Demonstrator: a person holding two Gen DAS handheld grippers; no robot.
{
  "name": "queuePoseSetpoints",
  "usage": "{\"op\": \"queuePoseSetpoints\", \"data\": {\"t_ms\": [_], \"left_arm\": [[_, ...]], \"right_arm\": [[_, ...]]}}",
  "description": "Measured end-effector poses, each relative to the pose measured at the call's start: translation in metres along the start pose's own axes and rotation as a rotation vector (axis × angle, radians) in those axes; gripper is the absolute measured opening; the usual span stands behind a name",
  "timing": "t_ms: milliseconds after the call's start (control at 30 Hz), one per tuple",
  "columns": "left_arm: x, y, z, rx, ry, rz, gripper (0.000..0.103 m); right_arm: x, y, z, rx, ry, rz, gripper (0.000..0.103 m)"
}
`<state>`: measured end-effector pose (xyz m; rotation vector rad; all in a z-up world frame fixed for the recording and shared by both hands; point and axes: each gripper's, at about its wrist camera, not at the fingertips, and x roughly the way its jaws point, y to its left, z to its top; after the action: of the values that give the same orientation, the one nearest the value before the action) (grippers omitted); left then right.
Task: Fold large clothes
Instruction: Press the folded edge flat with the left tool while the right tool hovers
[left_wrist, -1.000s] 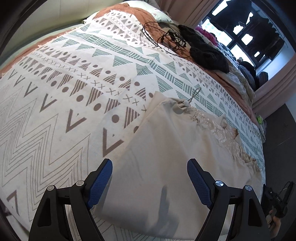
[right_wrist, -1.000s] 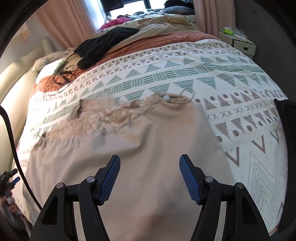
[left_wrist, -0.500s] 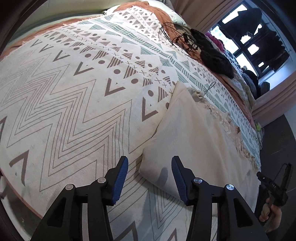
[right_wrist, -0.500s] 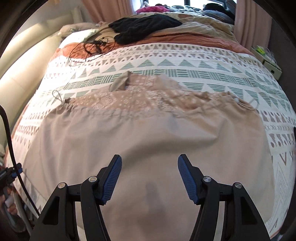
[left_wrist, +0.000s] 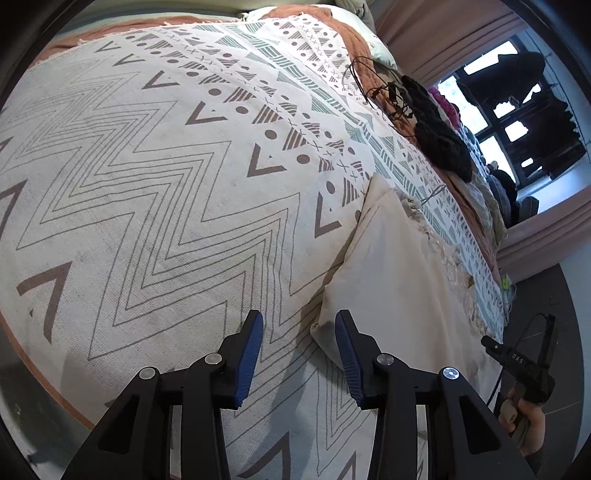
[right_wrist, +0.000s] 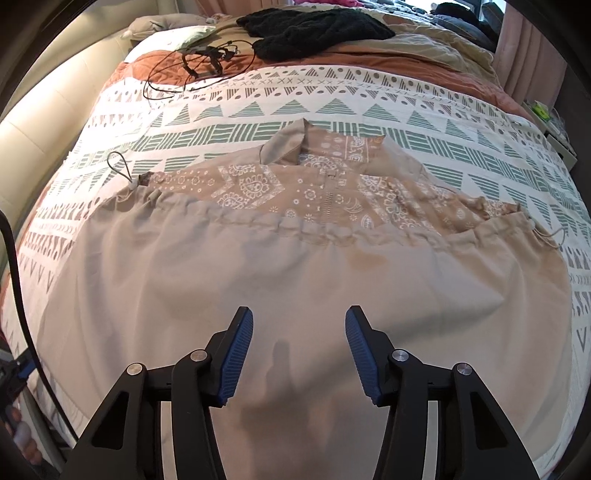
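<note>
A large beige garment (right_wrist: 295, 266) with a paisley-printed upper part (right_wrist: 258, 184) lies spread flat on the patterned bedspread (right_wrist: 332, 107). My right gripper (right_wrist: 299, 332) hovers over its plain lower half. Its jaws are closing, with only flat cloth beneath them and nothing pinched. In the left wrist view the garment (left_wrist: 388, 277) runs off to the right. My left gripper (left_wrist: 299, 332) is at its near corner. Those jaws are also closing; the corner lies between them by the right pad (left_wrist: 349, 358), and the pads do not press it. A hand holds the other gripper (left_wrist: 517, 365) at the far right.
A black knitted garment (right_wrist: 314, 29), a tangle of black cables (right_wrist: 207, 59) and a pillow (right_wrist: 184, 37) lie at the head of the bed. More clothes are piled beyond. A bedside unit (right_wrist: 554, 125) stands on the right. A black cable (right_wrist: 14, 277) hangs at the left.
The left gripper slid left off the garment to its corner and its jaws narrowed a lot. The right gripper swung across to the garment's middle, jaws narrowing slightly.
</note>
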<state>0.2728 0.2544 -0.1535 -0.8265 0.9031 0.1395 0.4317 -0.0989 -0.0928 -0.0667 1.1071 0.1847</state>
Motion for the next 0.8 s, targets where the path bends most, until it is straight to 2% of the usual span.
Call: {"op": "queuePoseSetpoints", "data": {"t_ms": [267, 367, 433, 467, 533, 567, 667, 800], "left_arm": [[0.015, -0.002, -0.001, -0.042, 0.006, -0.016, 0.042], [0.021, -0.005, -0.004, -0.051, 0.007, -0.013, 0.042], [0.025, -0.008, -0.005, -0.054, 0.009, -0.012, 0.042], [0.027, -0.010, -0.005, -0.054, 0.009, -0.011, 0.042], [0.031, -0.013, -0.005, -0.053, 0.009, -0.007, 0.042], [0.033, -0.015, -0.005, -0.053, 0.010, -0.005, 0.042], [0.037, -0.019, -0.005, -0.056, 0.009, 0.005, 0.042], [0.037, -0.022, -0.005, -0.070, -0.004, 0.019, 0.042]], "right_arm": [[0.041, 0.004, 0.021, 0.010, 0.066, -0.011, 0.052], [0.058, 0.001, 0.031, 0.003, 0.086, -0.046, 0.052], [0.072, -0.006, 0.037, 0.023, 0.106, -0.090, 0.045], [0.078, -0.011, 0.040, 0.040, 0.114, -0.086, 0.038], [0.089, -0.020, 0.044, 0.080, 0.127, -0.055, 0.030], [0.092, -0.024, 0.047, 0.091, 0.122, -0.041, 0.020], [0.093, -0.022, 0.055, 0.055, 0.103, -0.030, 0.003], [0.077, -0.027, 0.070, 0.057, 0.042, 0.004, 0.002]]}}
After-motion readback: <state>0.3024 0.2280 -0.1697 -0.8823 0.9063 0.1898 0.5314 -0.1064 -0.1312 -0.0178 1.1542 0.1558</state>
